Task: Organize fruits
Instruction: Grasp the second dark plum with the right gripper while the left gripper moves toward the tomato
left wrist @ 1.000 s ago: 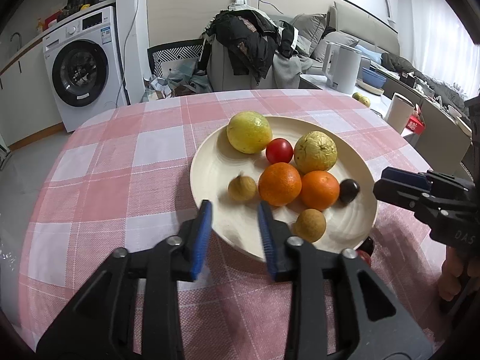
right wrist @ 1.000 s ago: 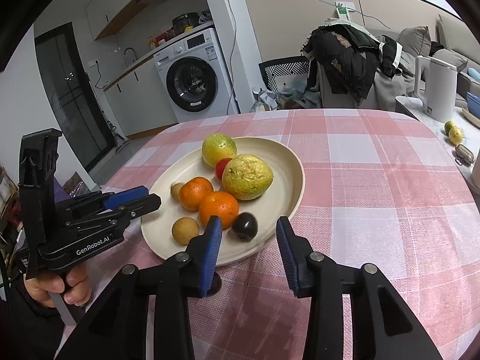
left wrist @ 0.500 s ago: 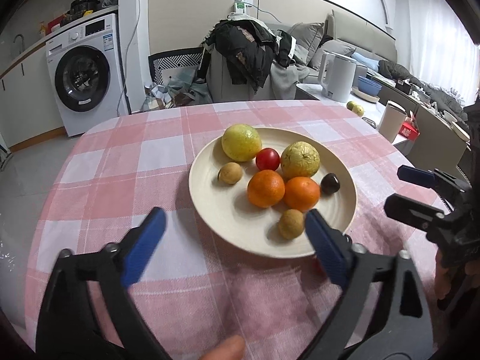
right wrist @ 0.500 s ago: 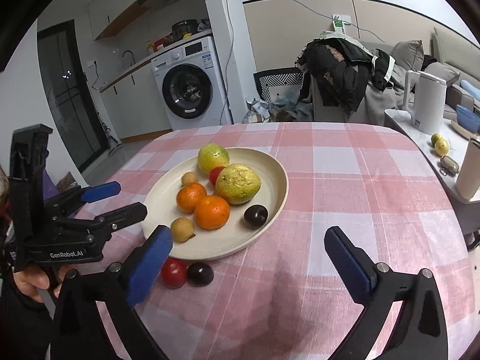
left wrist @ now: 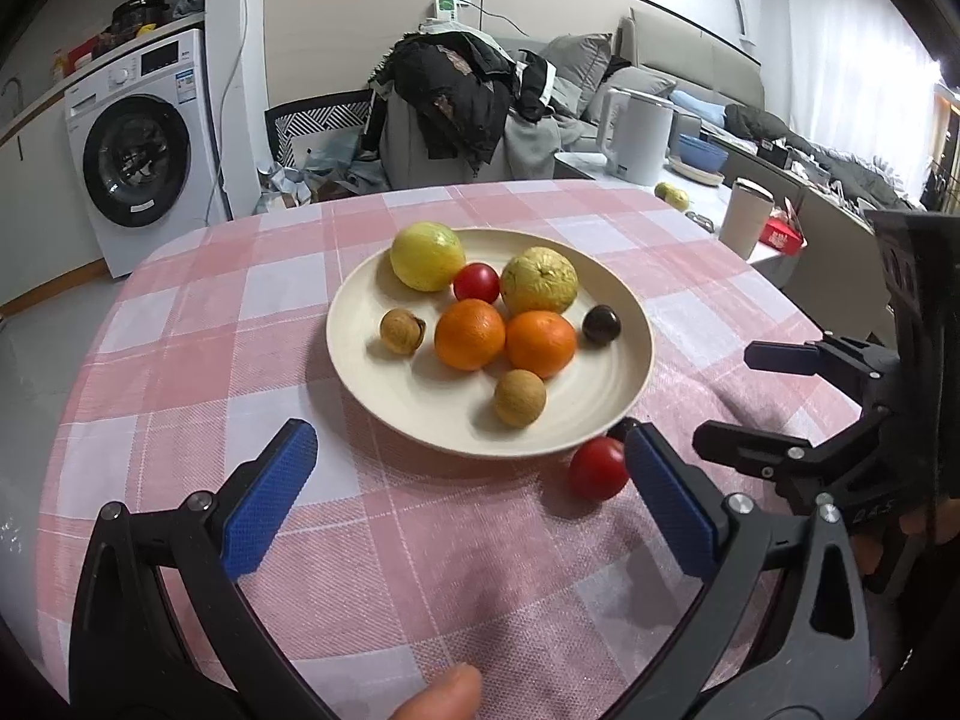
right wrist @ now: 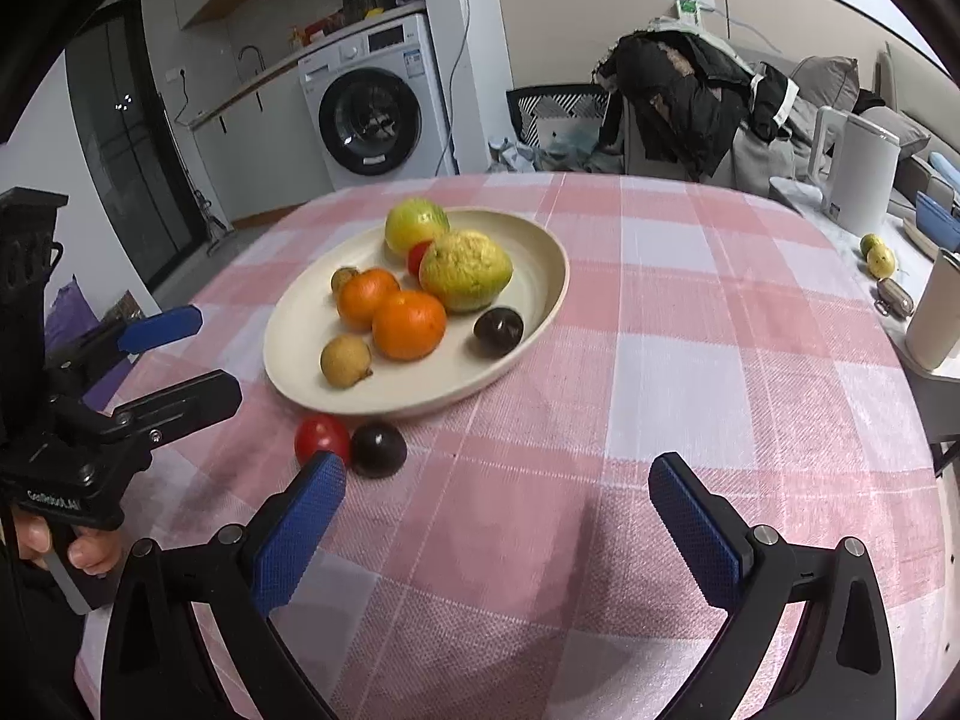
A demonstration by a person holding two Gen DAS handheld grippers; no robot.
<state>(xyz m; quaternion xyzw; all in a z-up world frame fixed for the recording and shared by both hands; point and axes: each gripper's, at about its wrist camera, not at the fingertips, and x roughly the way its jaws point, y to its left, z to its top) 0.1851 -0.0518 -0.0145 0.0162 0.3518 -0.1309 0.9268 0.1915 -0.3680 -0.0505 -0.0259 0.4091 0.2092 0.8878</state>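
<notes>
Two handheld grippers over a round table, both with jaws spread wide and empty: left gripper [left wrist: 471, 468] low at the near edge, blue pads on either side of bare cloth; right gripper [right wrist: 498, 501] likewise, its left pad just in front of a loose red tomato [right wrist: 321, 438]. Touching that tomato on its right, a loose dark plum [right wrist: 378, 449], both resting on the pink-and-white checked tablecloth [right wrist: 690, 360] just outside the near rim of a cream plate [right wrist: 540, 267]. On the plate: two oranges [left wrist: 470, 334] [left wrist: 540, 343] side by side at centre; behind them a yellow-green fruit [left wrist: 427, 255], a second red tomato [left wrist: 476, 282] and a knobbly yellow citrus [left wrist: 539, 280]; a dark plum [left wrist: 601, 324] towards the right rim; one small brown fruit [left wrist: 401, 332] left of the oranges, another [left wrist: 519, 398] in front. Beyond the table, a washing machine [left wrist: 135, 144], a chair heaped with dark clothes [left wrist: 462, 96] and a white kettle [left wrist: 637, 135] on a side surface
</notes>
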